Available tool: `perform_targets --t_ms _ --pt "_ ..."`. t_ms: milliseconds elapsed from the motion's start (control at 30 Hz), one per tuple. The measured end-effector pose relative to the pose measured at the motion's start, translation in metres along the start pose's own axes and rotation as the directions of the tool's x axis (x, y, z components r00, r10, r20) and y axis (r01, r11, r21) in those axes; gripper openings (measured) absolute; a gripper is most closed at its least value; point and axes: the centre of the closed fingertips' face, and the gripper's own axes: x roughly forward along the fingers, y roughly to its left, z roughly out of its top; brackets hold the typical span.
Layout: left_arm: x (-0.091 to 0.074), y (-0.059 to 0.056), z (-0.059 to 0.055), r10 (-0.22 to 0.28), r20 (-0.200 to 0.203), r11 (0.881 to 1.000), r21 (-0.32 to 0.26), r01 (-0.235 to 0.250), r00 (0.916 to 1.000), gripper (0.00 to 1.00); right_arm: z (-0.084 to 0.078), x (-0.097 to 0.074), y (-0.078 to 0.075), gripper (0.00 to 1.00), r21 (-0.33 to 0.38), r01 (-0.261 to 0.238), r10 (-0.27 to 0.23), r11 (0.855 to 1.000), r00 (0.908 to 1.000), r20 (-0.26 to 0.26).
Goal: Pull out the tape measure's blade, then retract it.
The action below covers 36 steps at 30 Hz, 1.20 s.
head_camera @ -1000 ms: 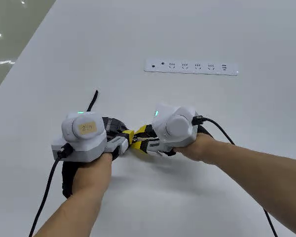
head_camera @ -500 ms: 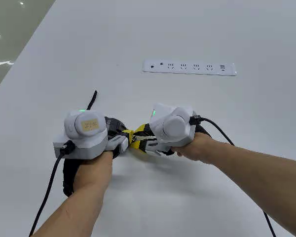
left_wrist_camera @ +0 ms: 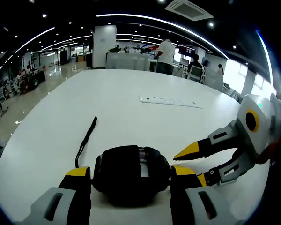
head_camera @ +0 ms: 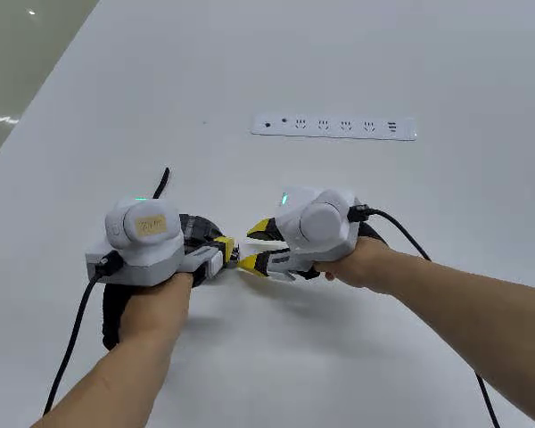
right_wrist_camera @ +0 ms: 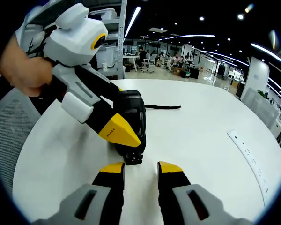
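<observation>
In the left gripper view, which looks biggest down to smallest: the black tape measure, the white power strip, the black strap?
1. The tape measure, largest by far, though nearest the camera.
2. The power strip and the strap: thin, similar length, too alike to rank.

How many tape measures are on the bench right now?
1. The black round-bodied tape measure sits on the white bench, clamped by the left tool; the right tool hangs open just in front of it. Another could be hidden behind the tools.
</observation>
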Motion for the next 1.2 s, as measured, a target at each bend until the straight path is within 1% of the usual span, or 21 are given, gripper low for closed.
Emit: perform_targets --t_ms 133,200,233,400,467,500,633,667,767,900,933,967,1033,1133,1200 --pt "-0.003 -0.002 -0.001 -0.024 -0.006 0.999 0.02 0.024 0.9997 0.69 -0.004 -0.006 0.0 0.31 0.014 0.001 -0.001 1.0 1.0 -0.001" --pt "-0.005 -0.003 0.0 -0.045 0.008 0.999 0.03 0.045 0.9989 0.71 -0.006 -0.01 -0.001 0.33 0.019 0.009 -0.008 1.0 1.0 -0.002" --pt "-0.005 -0.003 0.0 -0.047 0.005 0.998 0.033 0.047 0.9989 0.72 -0.006 -0.012 -0.001 0.34 0.026 0.007 -0.007 1.0 1.0 0.001" --pt "-0.008 -0.004 -0.002 -0.091 0.001 0.992 0.085 0.091 0.9958 0.75 -0.01 -0.024 -0.003 0.39 0.039 0.018 -0.018 0.999 0.9998 0.007" --pt "-0.01 -0.005 -0.004 -0.107 -0.005 0.987 0.12 0.107 0.9942 0.75 -0.014 -0.032 -0.006 0.41 0.06 0.032 -0.033 0.998 0.9994 0.013" --pt "-0.011 -0.005 -0.004 -0.116 0.001 0.984 0.135 0.115 0.9933 0.75 -0.016 -0.035 -0.006 0.42 0.073 0.035 -0.036 0.997 0.9993 0.013" --pt "-0.014 -0.007 -0.006 -0.152 0.002 0.974 0.169 0.149 0.9884 0.76 -0.023 -0.045 -0.008 0.46 0.087 0.048 -0.049 0.995 0.9987 0.013" --pt "-0.015 -0.008 -0.007 -0.163 0.001 0.97 0.182 0.161 0.9865 0.77 -0.024 -0.048 -0.009 0.47 0.093 0.055 -0.056 0.994 0.9983 0.016" --pt "-0.017 -0.009 -0.008 -0.188 -0.001 0.961 0.206 0.185 0.9821 0.8 -0.027 -0.057 -0.011 0.49 0.103 0.067 -0.069 0.992 0.9974 0.02" --pt "-0.02 -0.01 -0.009 -0.223 -0.004 0.949 0.228 0.218 0.9748 0.82 -0.032 -0.068 -0.013 0.53 0.119 0.083 -0.087 0.989 0.9959 0.025" --pt "-0.021 -0.01 -0.01 -0.237 -0.004 0.944 0.233 0.232 0.9715 0.82 -0.034 -0.072 -0.013 0.54 0.126 0.088 -0.092 0.988 0.9955 0.024" --pt "-0.022 -0.01 -0.01 -0.242 -0.004 0.943 0.235 0.236 0.9702 0.82 -0.036 -0.075 -0.014 0.54 0.132 0.093 -0.097 0.987 0.9951 0.022" --pt "-0.024 -0.011 -0.009 -0.262 0.006 0.936 0.243 0.253 0.965 0.83 -0.038 -0.081 -0.014 0.57 0.141 0.103 -0.108 0.985 0.9938 0.025" --pt "-0.026 -0.009 -0.011 -0.27 -0.001 0.932 0.25 0.262 0.9628 0.84 -0.038 -0.091 -0.016 0.59 0.161 0.122 -0.13 0.979 0.9908 0.038" --pt "-0.028 -0.009 -0.012 -0.282 -0.002 0.928 0.253 0.273 0.9594 0.85 -0.038 -0.097 -0.017 0.6 0.173 0.138 -0.148 0.975 0.9879 0.047"
